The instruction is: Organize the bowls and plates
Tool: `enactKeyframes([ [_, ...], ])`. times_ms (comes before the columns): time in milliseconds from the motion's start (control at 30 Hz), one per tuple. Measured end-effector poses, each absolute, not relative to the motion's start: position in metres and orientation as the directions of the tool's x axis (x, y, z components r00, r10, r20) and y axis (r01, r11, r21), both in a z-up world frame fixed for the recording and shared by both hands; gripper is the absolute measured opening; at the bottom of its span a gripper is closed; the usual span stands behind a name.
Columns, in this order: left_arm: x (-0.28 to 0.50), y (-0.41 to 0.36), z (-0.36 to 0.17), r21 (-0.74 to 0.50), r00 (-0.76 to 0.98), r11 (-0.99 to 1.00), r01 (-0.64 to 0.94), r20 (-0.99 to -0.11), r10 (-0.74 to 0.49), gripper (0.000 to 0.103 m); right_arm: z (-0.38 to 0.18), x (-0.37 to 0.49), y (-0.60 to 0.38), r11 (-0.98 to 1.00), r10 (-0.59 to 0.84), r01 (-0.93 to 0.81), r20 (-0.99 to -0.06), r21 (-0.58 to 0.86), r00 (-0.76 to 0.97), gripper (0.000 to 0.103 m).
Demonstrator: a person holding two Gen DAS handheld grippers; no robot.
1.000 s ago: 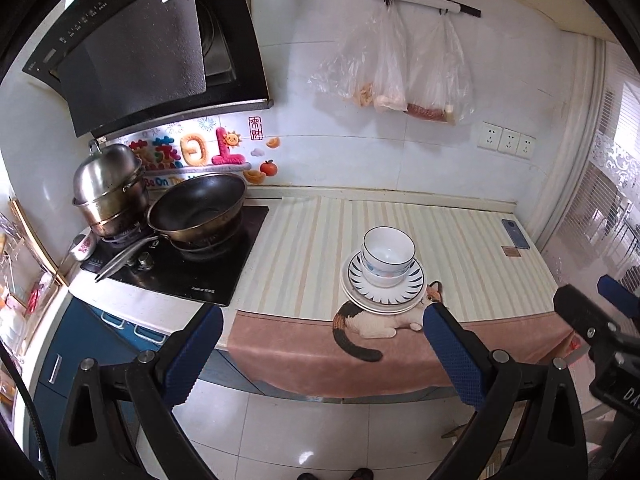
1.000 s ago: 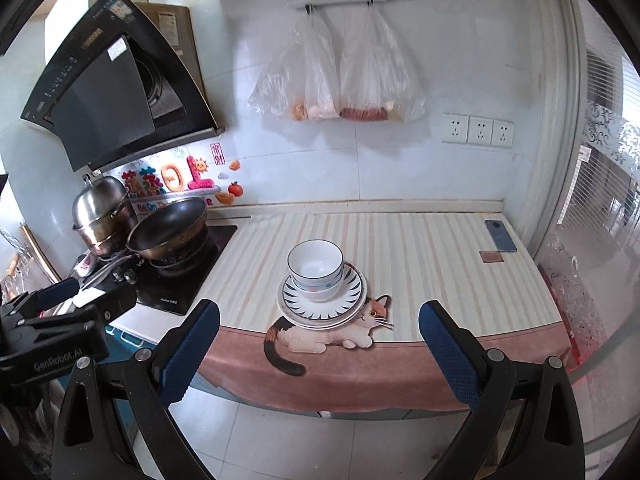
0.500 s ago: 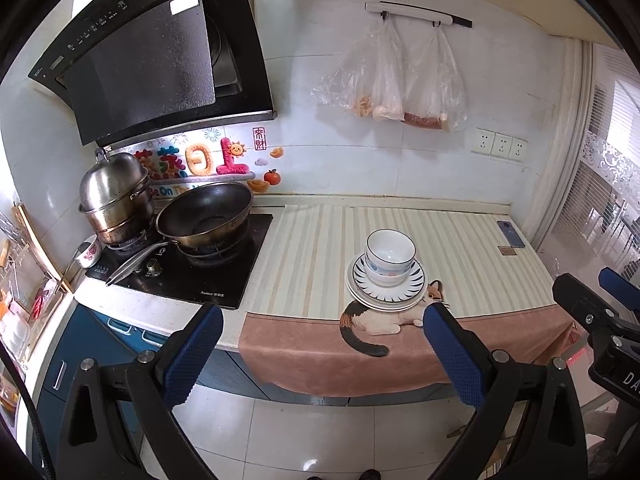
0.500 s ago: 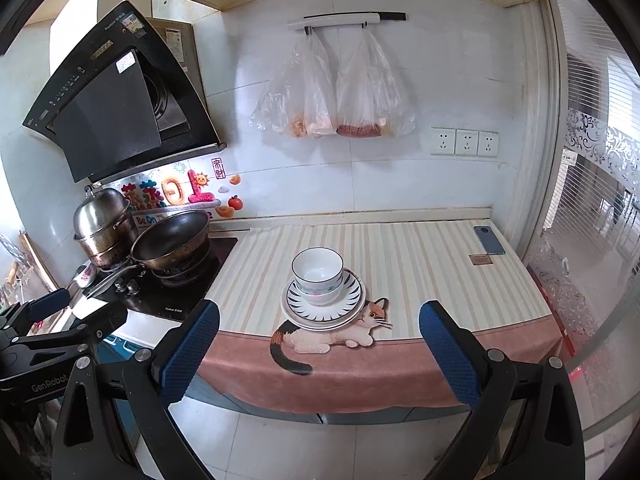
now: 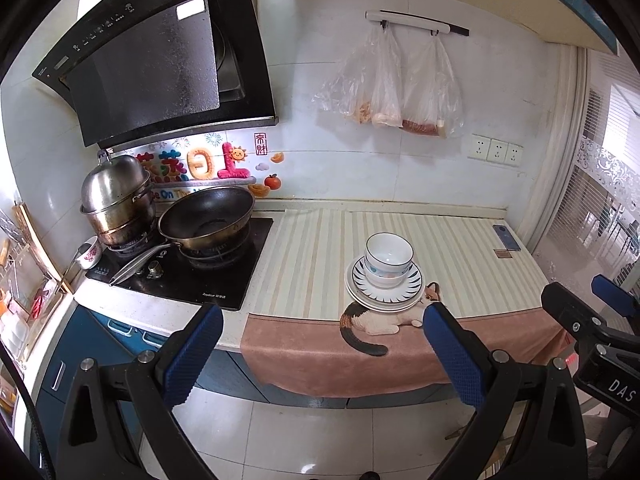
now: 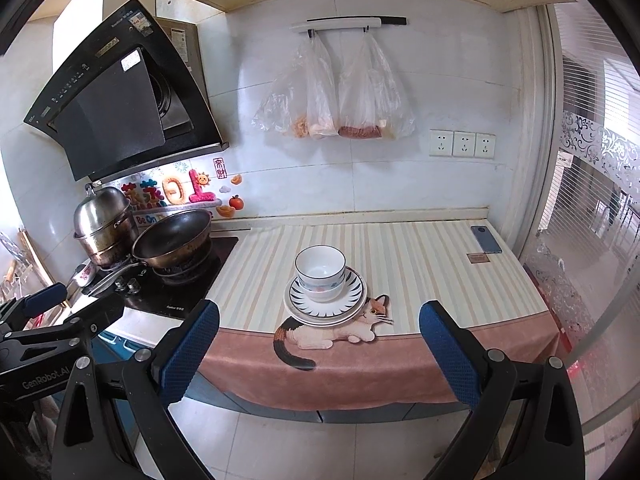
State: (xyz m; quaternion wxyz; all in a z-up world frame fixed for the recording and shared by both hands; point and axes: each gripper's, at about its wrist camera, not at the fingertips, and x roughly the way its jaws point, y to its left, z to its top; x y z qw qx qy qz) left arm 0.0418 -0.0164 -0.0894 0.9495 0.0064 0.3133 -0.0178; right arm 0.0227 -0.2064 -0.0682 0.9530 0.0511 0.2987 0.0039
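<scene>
Two bowls (image 6: 320,270) sit stacked on plates (image 6: 325,304); both claws gape empty.

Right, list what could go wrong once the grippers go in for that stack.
1. The bowls sit nested on the stacked plates; lifting one bowl may drag the other or shift the pile.
2. The stack stands near the counter's front edge on the cat-print mat, which overhangs; a nudge could send it toward the floor.
3. Both open grippers, left and right, aim at one stack and may collide.
</scene>
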Motion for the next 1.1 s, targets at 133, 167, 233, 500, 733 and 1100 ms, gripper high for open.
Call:
enactKeyframes([
  [133,0.037,-0.017,-0.089,0.005,0.802,0.999,0.039,-0.597,-0.028,0.103,-0.069,0.02,-0.205,0.995,0.035,0.026,-0.572,0.099,0.82,0.102],
  [167,0.036,-0.017,-0.088,0.007,0.802,0.999,0.039,-0.597,-0.027,0.103,-0.07,0.02,-0.205,0.995,0.035,0.026,-0.573,0.099,0.819,0.102],
  [233,0.034,-0.017,-0.088,0.007,0.803,0.999,0.036,-0.595,-0.025,0.103,-0.071,0.02,-0.205,0.995,0.033,0.028,-0.574,0.097,0.818,0.102],
  [500,0.029,-0.015,-0.089,0.007,0.806,1.0,0.028,-0.591,-0.018,0.103,-0.071,0.019,-0.205,0.995,0.035,0.026,-0.574,0.098,0.818,0.102],
  [733,0.027,-0.015,-0.089,0.01,0.806,1.0,0.026,-0.591,-0.015,0.103,-0.073,0.012,-0.201,0.995,0.032,0.032,-0.578,0.099,0.815,0.102],
  [1100,0.024,-0.015,-0.091,0.005,0.81,1.0,0.021,-0.587,-0.014,0.103,-0.074,0.009,-0.202,0.994,0.031,0.035,-0.578,0.102,0.815,0.102],
])
